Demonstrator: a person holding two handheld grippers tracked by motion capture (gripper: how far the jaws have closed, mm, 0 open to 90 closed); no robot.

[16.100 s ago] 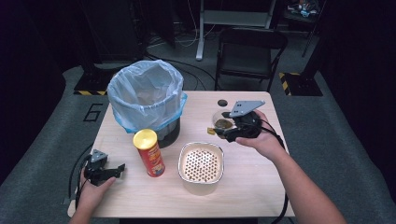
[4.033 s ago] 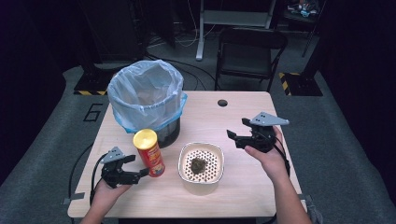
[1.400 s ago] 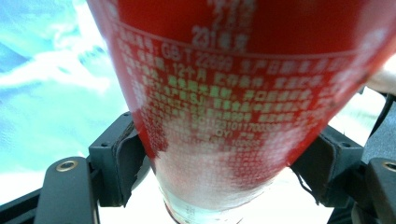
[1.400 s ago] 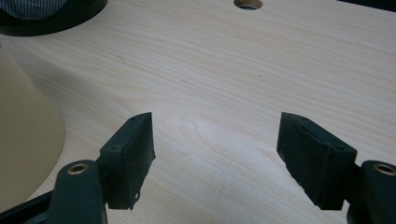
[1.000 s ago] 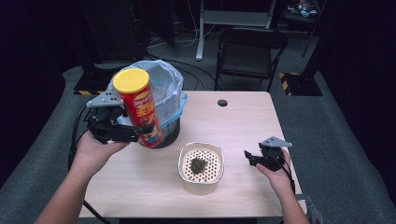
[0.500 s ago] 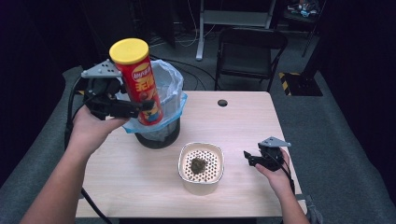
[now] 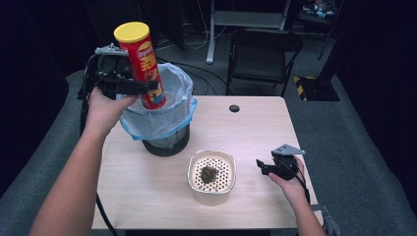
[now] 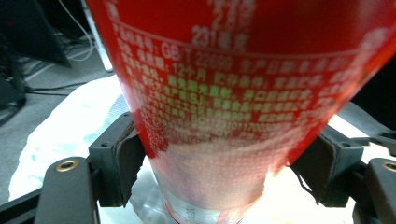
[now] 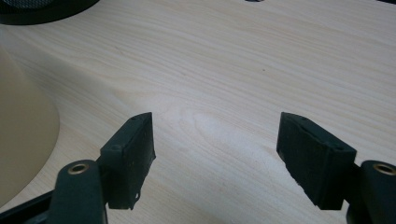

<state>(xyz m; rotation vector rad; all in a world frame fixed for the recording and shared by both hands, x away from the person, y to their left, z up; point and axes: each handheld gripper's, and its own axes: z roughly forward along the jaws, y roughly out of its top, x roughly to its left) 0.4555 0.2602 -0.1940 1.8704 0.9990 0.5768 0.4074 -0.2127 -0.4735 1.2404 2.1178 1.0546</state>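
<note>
We see the tall red crisp can [image 7: 144, 69] above the black bin lined with a blue bag [image 7: 160, 118], which stands on the pale wooden counter [image 7: 255, 128], behind and left of the cream perforated bowl [image 7: 212, 175].

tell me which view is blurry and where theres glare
Left gripper view: the red can sits so close that its print is soft, and its lower part washes out in bright glare. Right gripper view: table grain sharp, evenly lit. High view: table bright, surroundings dark.

glossy red can [image 7: 145, 69], matt wood table [image 7: 255, 128]
</note>
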